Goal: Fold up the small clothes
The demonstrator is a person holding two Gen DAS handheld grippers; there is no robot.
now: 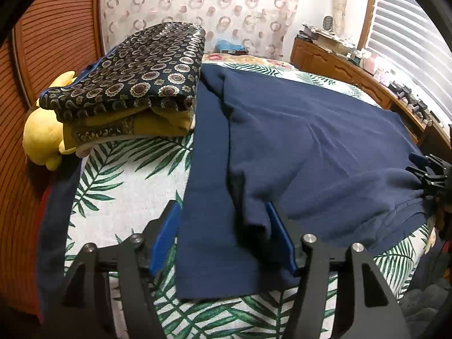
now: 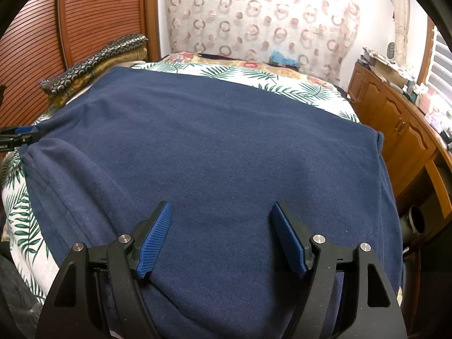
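Navy garment lying spread on a palm-leaf bedspread, 2 grippers poised at its near edge.

The bed [image 1: 118, 175] is sitting between a slatted wooden door [image 2: 99, 14] and a wooden cabinet [image 2: 395, 118], with a ring-patterned curtain [image 2: 254, 14] behind. A folded clothes stack [image 1: 135, 84] and a yellow plush toy [image 1: 42, 135] are resting at the bed's left. Both grippers are angling downward over the navy garment [image 2: 212, 141]. The left gripper [image 1: 223, 237] is standing with fingers apart, a folded fabric edge lying between them. The right gripper [image 2: 223, 237] is holding its fingers wide apart above the cloth, gripping nothing.
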